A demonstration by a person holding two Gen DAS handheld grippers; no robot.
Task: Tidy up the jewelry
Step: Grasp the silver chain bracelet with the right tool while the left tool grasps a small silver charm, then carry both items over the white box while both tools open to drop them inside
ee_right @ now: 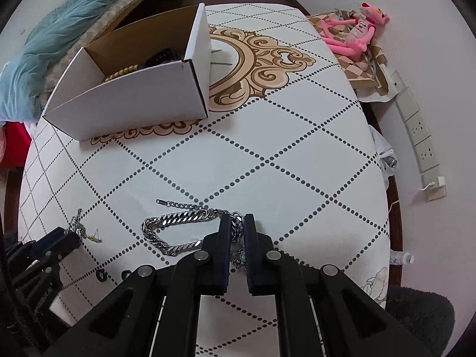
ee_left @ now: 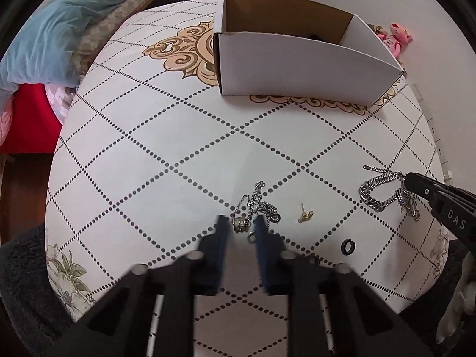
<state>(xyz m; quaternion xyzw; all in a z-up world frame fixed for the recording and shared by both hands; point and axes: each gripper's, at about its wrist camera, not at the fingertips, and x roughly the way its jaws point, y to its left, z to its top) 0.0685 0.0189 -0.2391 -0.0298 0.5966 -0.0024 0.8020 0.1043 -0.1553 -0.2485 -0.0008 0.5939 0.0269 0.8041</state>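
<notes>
Two matte black plastic grippers, each ending in two flat fingers with dark blue pads. On the left gripper (ee_left: pixel 241 223), round silver pins at the linkage joints and pale rods between black rails. Same build on the right gripper (ee_right: pixel 237 223); from the left wrist view, white letters "DAS" and a small screw on its side.

- left gripper (ee_left: pixel 241 223): low over the near edge of the table, fingers pointing toward the far edge, jaws parted with a clear gap, tips either side of a small ring pendant, not clamped.
- right gripper (ee_right: pixel 237 223): low near the table's near-right edge, jaws nearly closed, narrow gap, chain links sit between the tips; grip contact unclear.
</notes>
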